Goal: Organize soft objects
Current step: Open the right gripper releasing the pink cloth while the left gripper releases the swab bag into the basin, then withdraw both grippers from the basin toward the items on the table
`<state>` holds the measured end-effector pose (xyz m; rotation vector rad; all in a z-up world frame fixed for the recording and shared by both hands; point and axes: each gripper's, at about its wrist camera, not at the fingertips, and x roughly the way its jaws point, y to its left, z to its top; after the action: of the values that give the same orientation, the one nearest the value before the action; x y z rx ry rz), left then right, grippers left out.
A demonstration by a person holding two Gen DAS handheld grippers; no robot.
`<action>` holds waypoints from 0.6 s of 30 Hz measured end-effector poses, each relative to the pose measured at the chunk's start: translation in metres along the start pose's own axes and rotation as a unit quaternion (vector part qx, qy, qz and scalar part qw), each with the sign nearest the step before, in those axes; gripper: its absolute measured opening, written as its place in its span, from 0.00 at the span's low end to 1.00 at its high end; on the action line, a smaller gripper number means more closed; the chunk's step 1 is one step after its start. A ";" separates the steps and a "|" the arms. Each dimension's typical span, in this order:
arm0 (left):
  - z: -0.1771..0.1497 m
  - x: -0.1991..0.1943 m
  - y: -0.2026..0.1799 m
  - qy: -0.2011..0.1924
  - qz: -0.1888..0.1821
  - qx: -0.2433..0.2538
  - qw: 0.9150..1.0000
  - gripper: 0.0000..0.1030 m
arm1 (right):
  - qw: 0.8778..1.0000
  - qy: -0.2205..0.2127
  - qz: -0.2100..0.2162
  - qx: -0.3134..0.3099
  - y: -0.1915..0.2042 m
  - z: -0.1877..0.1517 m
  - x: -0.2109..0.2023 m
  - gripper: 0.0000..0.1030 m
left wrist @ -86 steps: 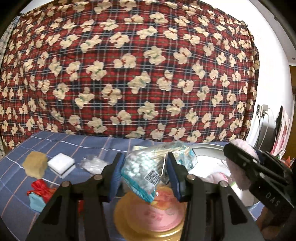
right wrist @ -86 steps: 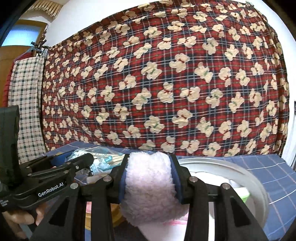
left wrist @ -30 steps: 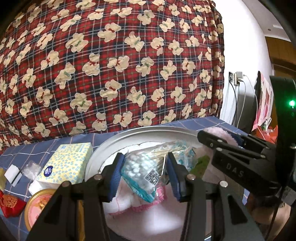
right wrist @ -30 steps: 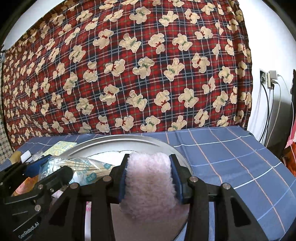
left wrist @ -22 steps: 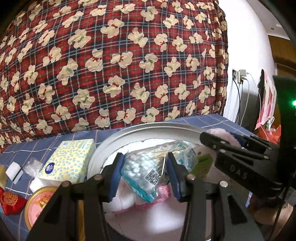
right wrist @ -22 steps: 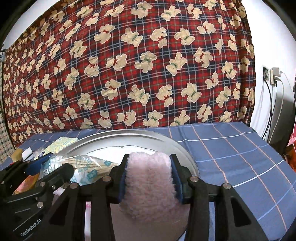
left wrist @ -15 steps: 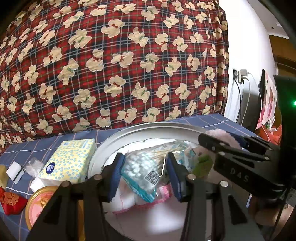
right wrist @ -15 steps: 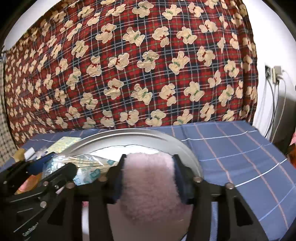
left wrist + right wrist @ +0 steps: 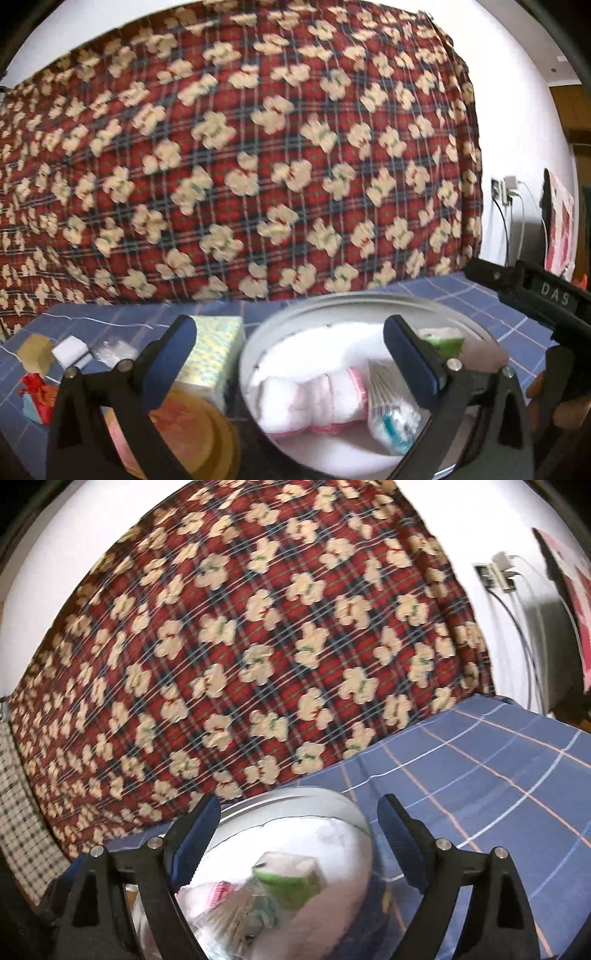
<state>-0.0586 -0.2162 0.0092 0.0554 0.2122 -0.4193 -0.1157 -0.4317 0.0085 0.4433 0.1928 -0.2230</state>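
A: What is the left tool (image 9: 288, 354) doing?

B: Its jaws are opening wide. Nothing is pinched between them. Just below lies the crinkly clear bag of cotton swabs (image 9: 391, 417), inside the big round silver basin (image 9: 332, 299).

A: And the right tool (image 9: 297, 830)?

B: Its jaws are opening too, and they grip nothing. The fluffy pink soft thing (image 9: 314, 923) lies under it in the basin, but it looks blurry.

A: What else is in there?

B: A rolled white towel with pink trim (image 9: 314, 398) and a green and white pack (image 9: 443, 338).

A: And outside?

B: A yellow dotted tissue box (image 9: 214, 354) sits just beside the basin on the blue checked cloth (image 9: 480, 775). Behind hangs a red plaid blanket with cream bears (image 9: 240, 166).
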 end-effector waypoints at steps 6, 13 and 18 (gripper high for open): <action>0.002 -0.002 0.015 -0.003 0.021 -0.020 1.000 1.00 | 0.997 -0.045 -0.048 -0.045 0.012 -0.001 -0.010 0.86; -0.003 0.004 0.017 0.015 0.037 -0.011 0.999 1.00 | 0.984 -0.099 -0.085 -0.123 0.033 -0.009 -0.019 0.89; -0.005 0.004 0.016 0.013 0.046 -0.001 0.999 1.00 | 0.981 -0.102 -0.083 -0.140 0.039 -0.011 -0.019 0.89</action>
<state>-0.0501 -0.2028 0.0035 0.0683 0.2357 -0.3263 -0.1251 -0.3896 0.0192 0.1225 0.0582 -0.3967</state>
